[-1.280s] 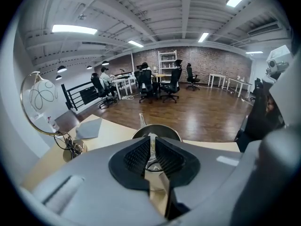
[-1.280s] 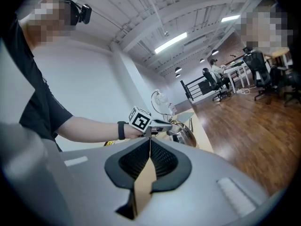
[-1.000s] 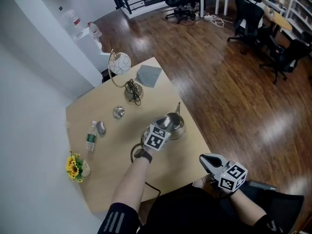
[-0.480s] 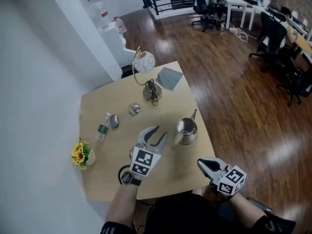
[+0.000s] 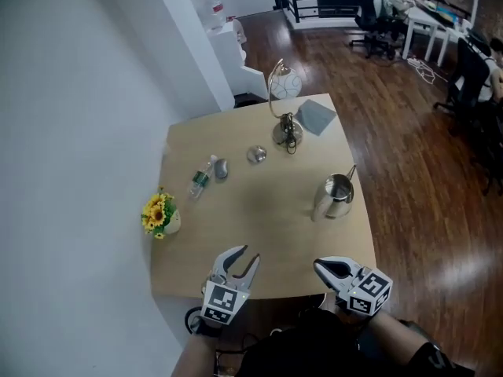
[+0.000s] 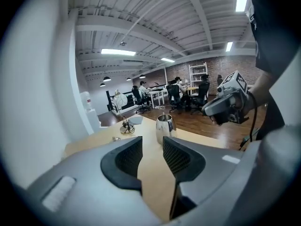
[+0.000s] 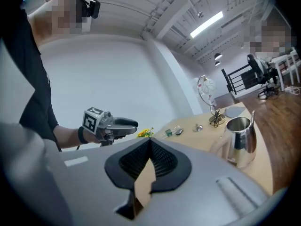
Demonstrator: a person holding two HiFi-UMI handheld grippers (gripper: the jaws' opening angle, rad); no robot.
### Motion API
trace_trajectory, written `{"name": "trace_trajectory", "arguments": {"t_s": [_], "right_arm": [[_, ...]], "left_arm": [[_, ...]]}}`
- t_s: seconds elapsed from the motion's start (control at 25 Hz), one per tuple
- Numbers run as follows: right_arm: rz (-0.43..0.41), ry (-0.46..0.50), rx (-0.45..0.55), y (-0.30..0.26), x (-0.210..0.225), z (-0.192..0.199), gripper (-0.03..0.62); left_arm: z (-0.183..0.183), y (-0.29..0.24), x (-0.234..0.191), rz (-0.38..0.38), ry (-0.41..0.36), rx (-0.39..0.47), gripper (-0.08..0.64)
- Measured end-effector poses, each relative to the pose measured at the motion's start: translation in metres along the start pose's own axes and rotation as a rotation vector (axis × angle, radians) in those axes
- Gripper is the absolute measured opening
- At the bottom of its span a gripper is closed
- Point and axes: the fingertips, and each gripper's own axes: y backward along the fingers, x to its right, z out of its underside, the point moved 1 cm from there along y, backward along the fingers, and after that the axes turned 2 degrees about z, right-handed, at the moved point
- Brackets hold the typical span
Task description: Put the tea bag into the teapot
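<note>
Tea bag showed in no view; judged light, limp, tearable, best pinched by string or tag. Teapot (image 5: 336,198) stood right of centre in head view, near table's (image 5: 259,210) right edge: polished steel, open-topped, likely rigid and slippery. Left gripper (image 5: 245,259) jaws were apart, closing, empty. Right gripper (image 5: 321,266) jaws were together, empty.

Shiny open-topped steel teapot (image 5: 336,197) stands upright on the table (image 5: 259,214).

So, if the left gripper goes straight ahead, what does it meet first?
Probably the teapot, though depth is unclear. The left gripper, jaws closing with nothing between them, points at it.
</note>
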Motion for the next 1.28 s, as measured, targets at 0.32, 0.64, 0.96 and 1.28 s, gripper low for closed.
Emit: {"name": "trace_trajectory", "arguments": {"t_s": [0.32,0.64,0.96,1.28], "right_arm": [[0.05,0.031,0.026,0.004,-0.128,0.044,0.008],[0.12,0.061,0.041,0.043,-0.238,0.079,0.008],[0.139,0.075,0.028,0.073,-0.285,0.097,0.008],[0.132,0.14,0.006,0.093,-0.302,0.105,0.008]], "left_arm": [[0.09,0.143,0.056,0.088,0.054,0.023,0.163],[0.142,0.242,0.114,0.199,0.03,0.008,0.197],[0.134,0.275,0.14,0.206,-0.014,0.062,0.203],[0.138,0.283,0.167,0.198,0.028,0.082,0.204]]}}
